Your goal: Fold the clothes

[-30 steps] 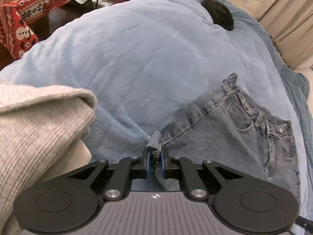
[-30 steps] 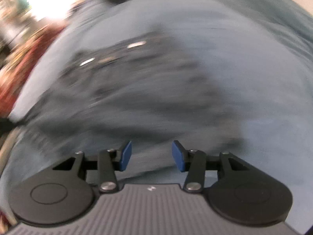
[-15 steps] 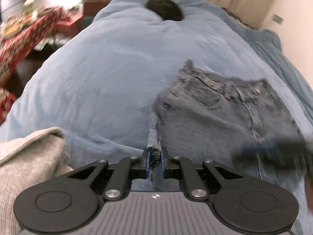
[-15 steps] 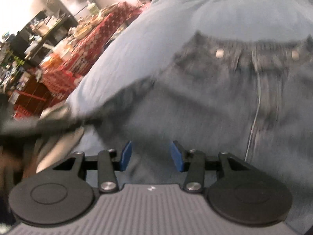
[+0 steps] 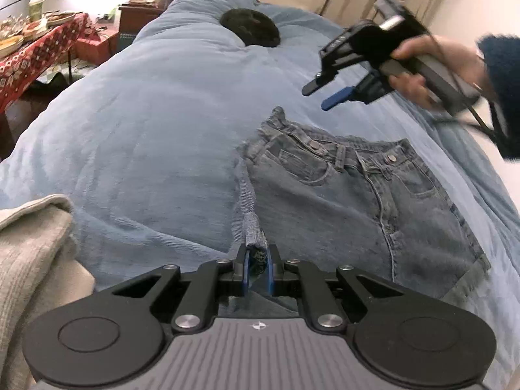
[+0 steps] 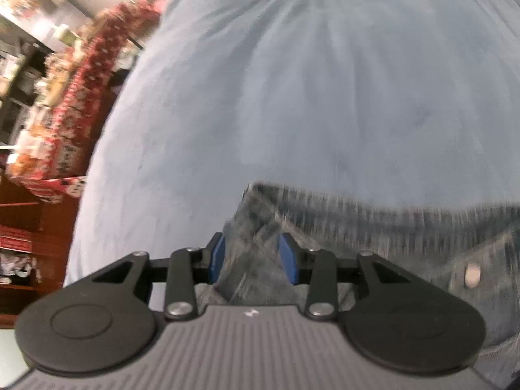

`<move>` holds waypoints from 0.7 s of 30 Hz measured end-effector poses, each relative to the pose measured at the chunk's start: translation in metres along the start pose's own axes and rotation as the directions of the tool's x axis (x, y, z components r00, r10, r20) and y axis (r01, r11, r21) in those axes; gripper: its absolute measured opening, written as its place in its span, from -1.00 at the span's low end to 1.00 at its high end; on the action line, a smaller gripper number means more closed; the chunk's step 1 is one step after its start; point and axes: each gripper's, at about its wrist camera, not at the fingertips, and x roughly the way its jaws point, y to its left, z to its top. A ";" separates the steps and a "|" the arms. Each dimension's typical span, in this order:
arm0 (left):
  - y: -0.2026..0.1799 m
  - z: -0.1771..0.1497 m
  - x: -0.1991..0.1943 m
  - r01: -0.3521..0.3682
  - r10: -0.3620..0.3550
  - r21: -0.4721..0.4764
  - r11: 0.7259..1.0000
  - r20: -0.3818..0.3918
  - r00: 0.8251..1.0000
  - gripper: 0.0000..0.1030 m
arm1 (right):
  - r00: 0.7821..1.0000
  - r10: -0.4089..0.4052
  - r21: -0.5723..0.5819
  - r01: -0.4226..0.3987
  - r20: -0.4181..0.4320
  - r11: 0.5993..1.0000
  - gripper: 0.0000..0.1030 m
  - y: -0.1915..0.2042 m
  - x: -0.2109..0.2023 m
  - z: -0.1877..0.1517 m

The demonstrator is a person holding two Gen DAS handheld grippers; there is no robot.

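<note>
Grey-blue jeans [image 5: 351, 208] lie folded on a light blue blanket [image 5: 156, 123], waistband toward the far side. My left gripper [image 5: 256, 268] is shut on the near left edge of the jeans. My right gripper [image 5: 320, 96] shows in the left wrist view, held in a hand above the waistband's far left corner, jaws open. In the right wrist view my right gripper [image 6: 253, 256] is open with the jeans' waistband corner [image 6: 256, 214] between the blue pads, not pinched. That view is blurred.
A beige knit garment [image 5: 29, 260] lies at the near left. A black round item [image 5: 250, 27] sits at the far end of the blanket. A red-patterned table [image 5: 29, 55] with dishes stands to the left of the bed.
My right gripper has swung from over the jeans' middle to the waistband's far left corner, staying open. My left gripper keeps its hold, and its view has swung right along the jeans.
</note>
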 end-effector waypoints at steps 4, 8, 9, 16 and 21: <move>0.012 0.000 -0.003 -0.001 0.001 -0.018 1.000 0.004 1.000 -0.81 | 0.996 -0.030 0.102 0.038 -0.081 0.994 -0.19 0.009 0.037 0.032; 0.025 0.000 -0.004 0.003 -0.003 -0.040 0.999 0.011 1.000 -0.81 | 0.980 -0.114 0.150 0.139 -0.165 0.979 -0.19 0.018 0.080 0.044; 0.028 0.000 -0.005 0.009 -0.008 -0.046 0.999 0.012 1.000 -0.81 | 0.974 -0.140 0.144 0.166 -0.176 0.975 -0.21 0.020 0.086 0.045; 0.029 -0.001 -0.006 0.033 -0.033 -0.025 0.999 0.013 0.999 -0.82 | 0.942 -0.296 -0.096 0.283 -0.160 0.954 -0.78 0.043 0.106 0.050; 0.021 0.001 -0.010 0.052 -0.052 0.004 0.999 0.006 0.999 -0.82 | 0.947 -0.291 -0.198 0.261 -0.140 0.945 -0.83 0.042 0.085 0.048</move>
